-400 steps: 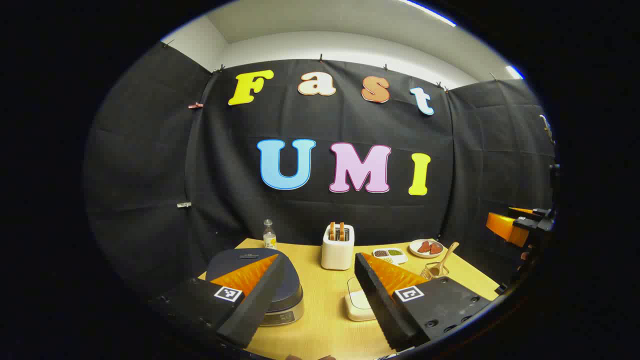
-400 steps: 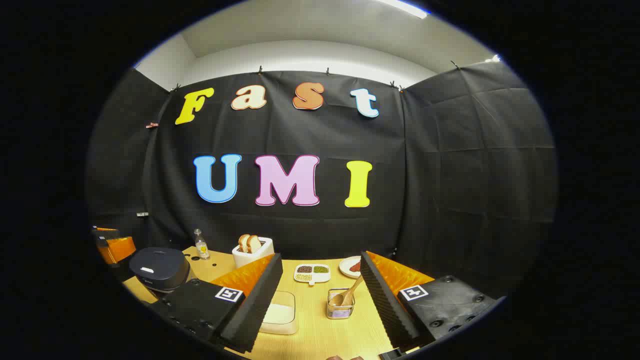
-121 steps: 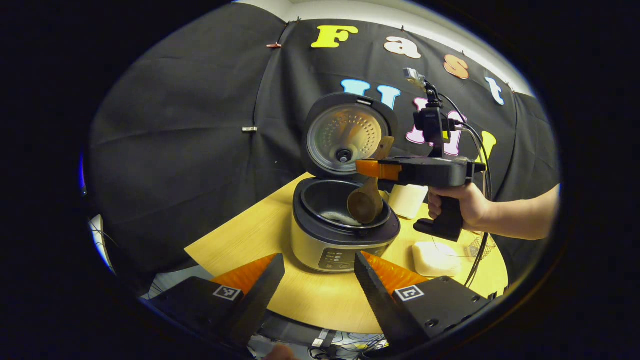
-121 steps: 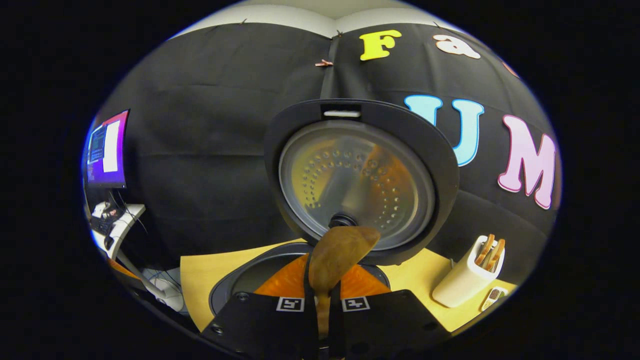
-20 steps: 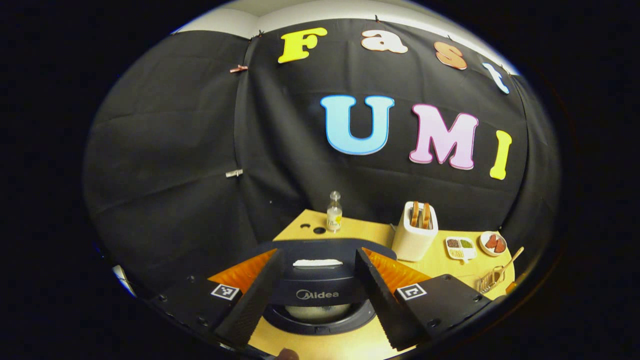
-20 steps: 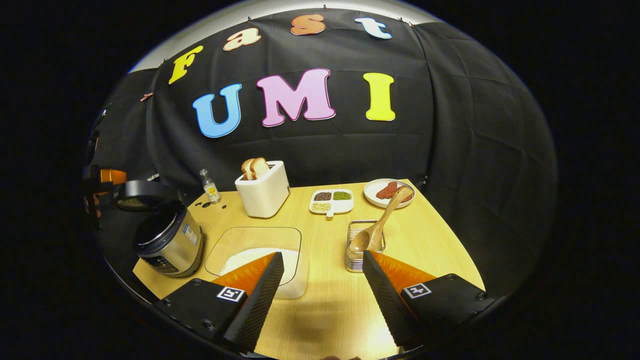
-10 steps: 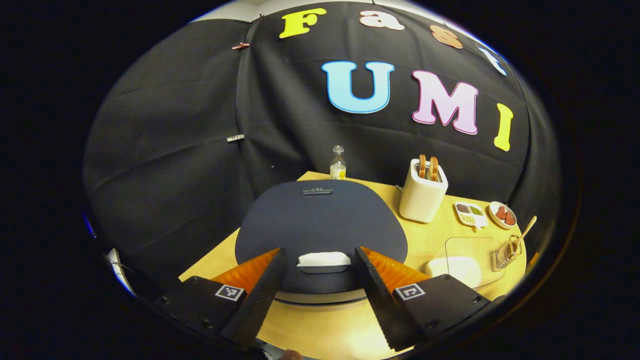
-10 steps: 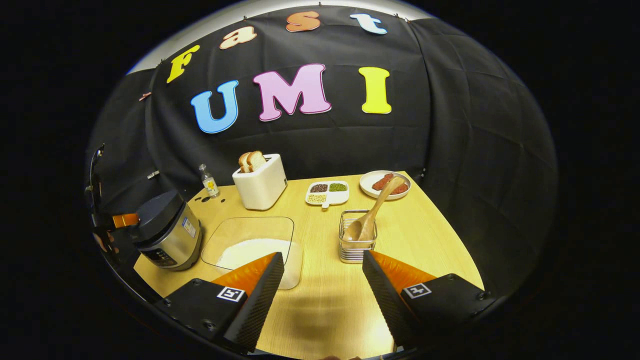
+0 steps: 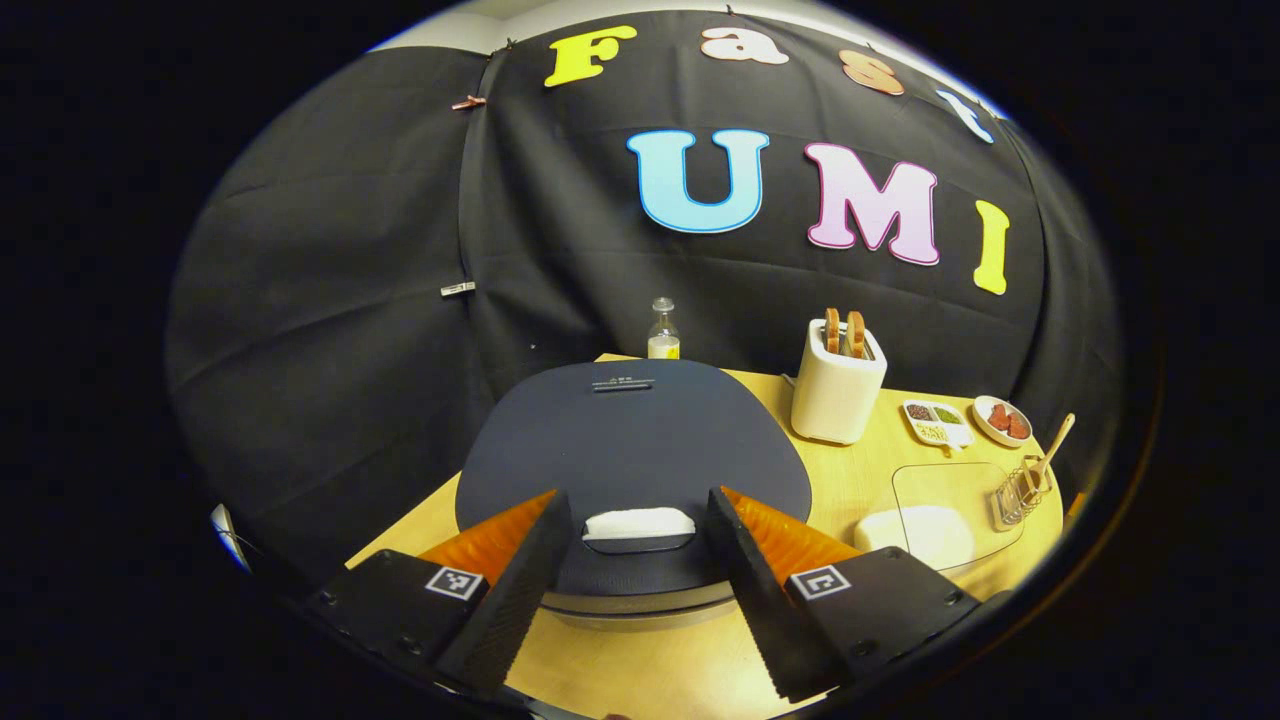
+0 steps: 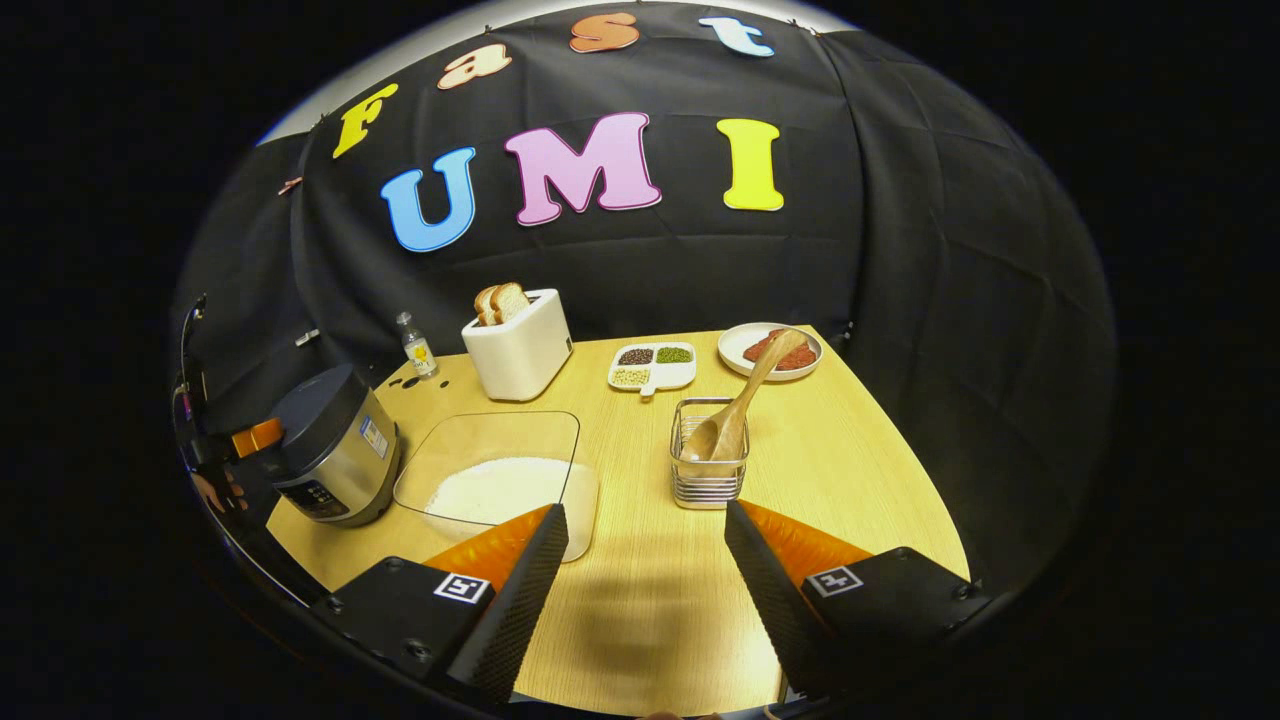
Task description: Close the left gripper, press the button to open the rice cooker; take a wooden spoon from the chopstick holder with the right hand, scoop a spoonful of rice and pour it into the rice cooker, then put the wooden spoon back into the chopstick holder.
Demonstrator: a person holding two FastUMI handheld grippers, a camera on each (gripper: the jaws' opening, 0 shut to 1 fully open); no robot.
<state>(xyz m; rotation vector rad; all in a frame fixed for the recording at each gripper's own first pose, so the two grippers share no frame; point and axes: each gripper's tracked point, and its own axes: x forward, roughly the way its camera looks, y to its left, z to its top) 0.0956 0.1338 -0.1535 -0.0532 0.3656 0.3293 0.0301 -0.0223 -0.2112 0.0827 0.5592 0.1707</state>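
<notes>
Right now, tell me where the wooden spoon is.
In the right gripper view, the long-handled wooden spoon stands bowl-down in the wire chopstick holder, right of the clear glass rice dish; its handle leans toward the round white plate.

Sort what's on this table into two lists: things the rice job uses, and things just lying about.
Used by the job:
- rice cooker, lid down
- wooden spoon, standing in the chopstick holder
- glass dish of rice
- left gripper, open
- right gripper, open

Just lying about:
- toaster with bread slices
- small bottle
- divided dish of beans
- plate of red food
</notes>
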